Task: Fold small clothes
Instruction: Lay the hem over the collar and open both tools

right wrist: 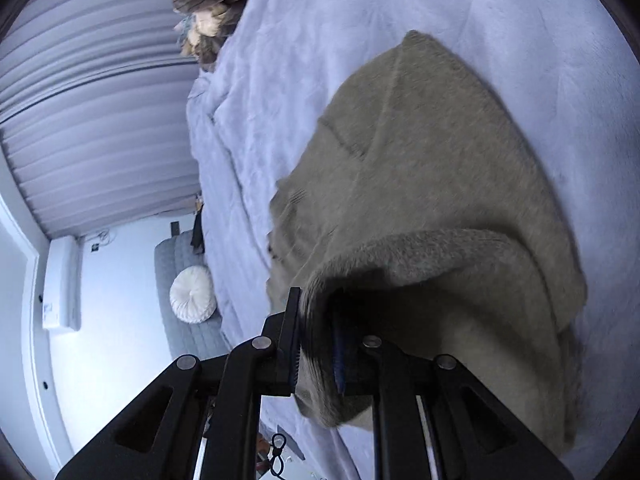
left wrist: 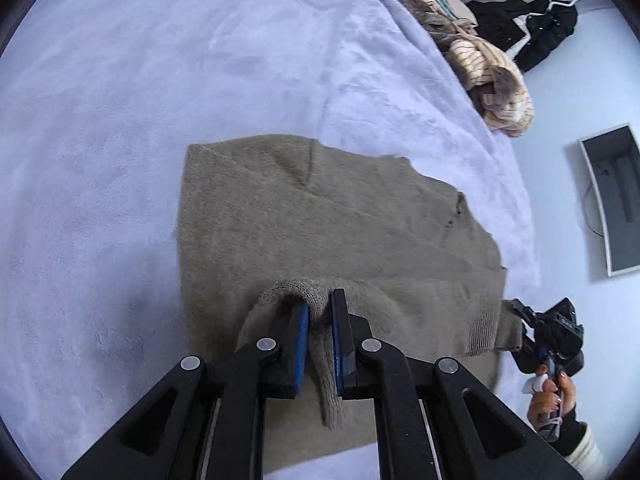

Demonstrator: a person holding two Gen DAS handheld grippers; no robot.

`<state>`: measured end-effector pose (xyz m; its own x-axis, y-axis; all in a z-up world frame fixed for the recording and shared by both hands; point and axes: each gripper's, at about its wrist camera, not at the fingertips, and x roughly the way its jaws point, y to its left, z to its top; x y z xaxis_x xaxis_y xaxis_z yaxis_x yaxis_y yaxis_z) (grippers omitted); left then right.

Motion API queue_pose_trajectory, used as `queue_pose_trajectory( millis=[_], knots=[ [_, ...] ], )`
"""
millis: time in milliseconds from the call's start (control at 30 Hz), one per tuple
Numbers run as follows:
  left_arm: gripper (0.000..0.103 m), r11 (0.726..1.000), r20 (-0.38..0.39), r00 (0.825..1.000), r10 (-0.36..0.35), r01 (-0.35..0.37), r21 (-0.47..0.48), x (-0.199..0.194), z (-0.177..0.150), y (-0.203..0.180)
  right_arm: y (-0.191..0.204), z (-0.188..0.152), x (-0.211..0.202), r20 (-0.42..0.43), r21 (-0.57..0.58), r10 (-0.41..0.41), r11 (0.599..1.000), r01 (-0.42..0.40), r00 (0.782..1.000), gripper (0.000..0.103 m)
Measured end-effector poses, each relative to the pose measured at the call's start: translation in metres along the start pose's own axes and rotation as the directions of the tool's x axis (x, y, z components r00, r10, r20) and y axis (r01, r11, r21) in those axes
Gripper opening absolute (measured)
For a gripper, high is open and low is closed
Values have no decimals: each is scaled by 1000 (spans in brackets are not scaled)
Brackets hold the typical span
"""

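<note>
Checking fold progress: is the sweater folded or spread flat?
Mid-fold: both grippers, left and right, pinch the sweater's near edge, lifted over the flat rest.

Sweater (left wrist: 340, 224) flat on blanket (left wrist: 120, 160) — clothes pile (left wrist: 492, 76) behind it, at blanket's far edge.

A pale blanket (left wrist: 120, 120) is covering the bed. Striped clothes (left wrist: 492, 76) are lying upper right, black garments (left wrist: 540, 36) beyond. A round white cushion (right wrist: 193, 294) is sitting lower left.
</note>
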<state>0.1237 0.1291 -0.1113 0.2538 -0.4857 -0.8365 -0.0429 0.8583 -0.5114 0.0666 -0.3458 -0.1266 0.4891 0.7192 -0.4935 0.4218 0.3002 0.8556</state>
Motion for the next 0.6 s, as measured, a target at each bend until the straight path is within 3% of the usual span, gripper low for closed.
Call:
queue_pose_trajectory(
  millis=[33, 100, 167, 233, 300, 333, 400, 500, 567, 600],
  knots=[
    [12, 1000, -11, 1000, 25, -25, -18, 9, 1, 5, -7, 5, 4, 5, 28, -1, 1000, 1, 1000, 18],
    [46, 997, -20, 998, 60, -61, -47, 15, 3, 15, -16, 9, 6, 5, 74, 5, 997, -5, 1000, 20],
    [69, 992, 26, 994, 110, -108, -59, 4, -3, 19, -16, 5, 9, -1, 83, 22, 996, -22, 1000, 23],
    [69, 994, 40, 994, 103, -102, -35, -9, -11, 20, -13, 1, 4, -14, 70, 39, 997, -38, 999, 35],
    [69, 998, 19, 999, 35, -34, -49, -17, -19, 20, -8, -7, 2, -34, 57, 49, 997, -47, 998, 53],
    [69, 998, -5, 1000, -24, 23, -59, -19, -24, 20, -9, -8, -4, -44, 45, 50, 998, -48, 998, 54],
    [69, 990, -74, 989, -131, 127, -64, -16, -35, 15, -8, -15, -3, -64, 26, 51, 998, -50, 997, 54],
    [69, 978, -149, 967, -206, 200, -54, 0, -42, -1, 5, -21, 5, -82, -50, -8, 999, 4, 997, 53],
    [69, 979, -204, 957, -204, 199, -44, 20, -43, -12, 12, -21, 12, -78, -122, -85, 990, 75, 993, 44],
    [69, 983, -219, 958, -185, 181, -41, 29, -42, -15, 17, -21, 17, -76, -155, -139, 980, 125, 987, 25]
  ],
)
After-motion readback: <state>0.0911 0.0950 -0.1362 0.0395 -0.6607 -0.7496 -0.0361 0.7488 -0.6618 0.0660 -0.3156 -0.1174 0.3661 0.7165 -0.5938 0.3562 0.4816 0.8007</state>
